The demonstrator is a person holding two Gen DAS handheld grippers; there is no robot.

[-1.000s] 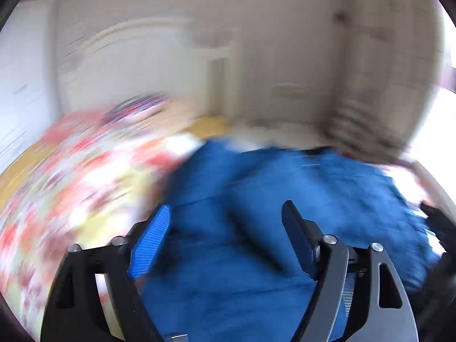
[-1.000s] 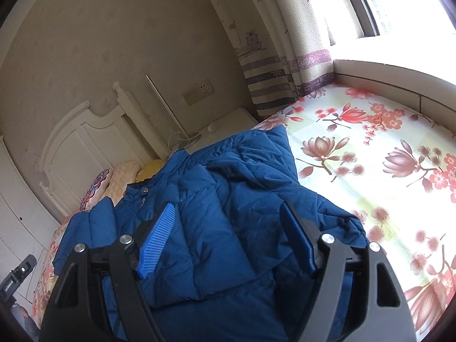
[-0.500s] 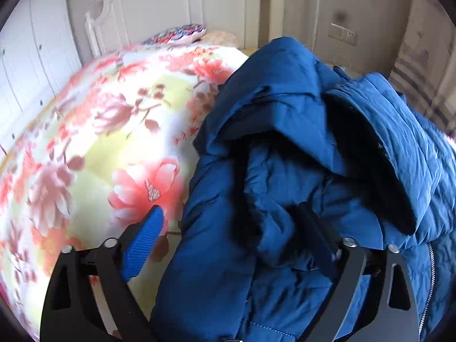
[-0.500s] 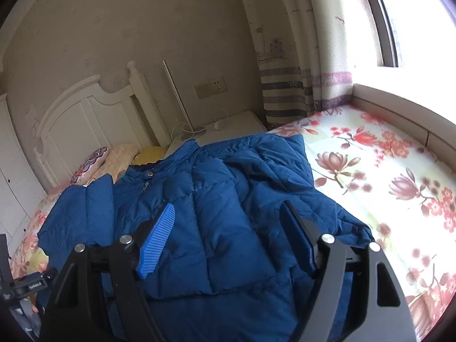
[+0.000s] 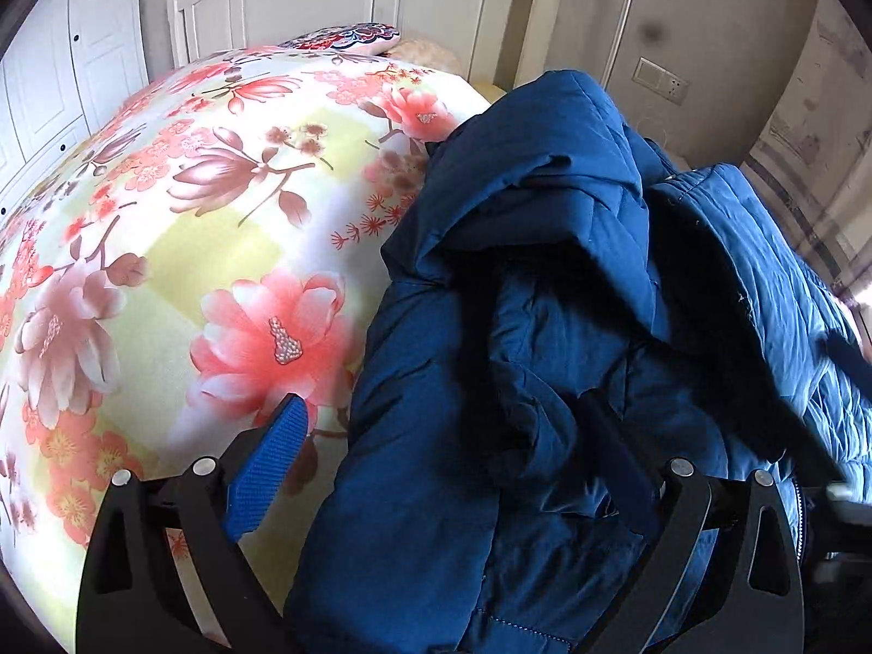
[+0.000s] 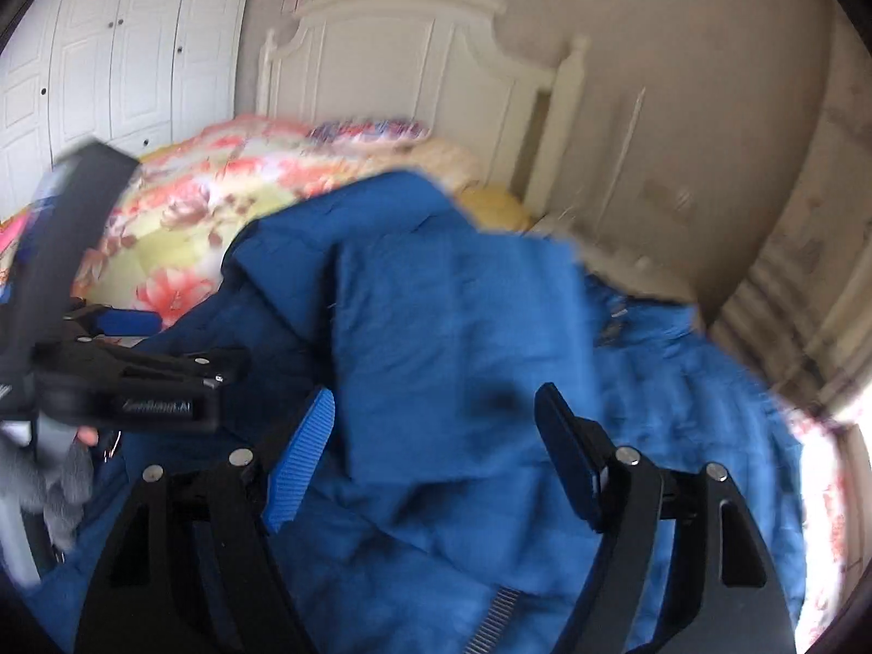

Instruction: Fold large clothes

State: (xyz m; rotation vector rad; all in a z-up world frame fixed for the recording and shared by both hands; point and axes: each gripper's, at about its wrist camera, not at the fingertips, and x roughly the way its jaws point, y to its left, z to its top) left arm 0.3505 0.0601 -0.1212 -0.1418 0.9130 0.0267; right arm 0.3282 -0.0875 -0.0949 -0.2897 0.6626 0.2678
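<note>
Blue padded jacket (image 5: 545,327) — rumpled on floral bedspread (image 5: 191,218)

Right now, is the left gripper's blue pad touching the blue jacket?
Apart. The left wrist view shows that pad over the floral bedspread, bedspread visible between it and the jacket.

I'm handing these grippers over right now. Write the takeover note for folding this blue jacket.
Left gripper: jaws have just opened wide; it hangs over the blue jacket's left edge, gripping nothing.
Right gripper: open over the jacket's middle, nothing pinched; its view is blurred.
Jacket: on the floral bedspread, one sleeve already laid across the body.
Left: the other side appears unfolded; fold it in, then probably halve the body.
</note>
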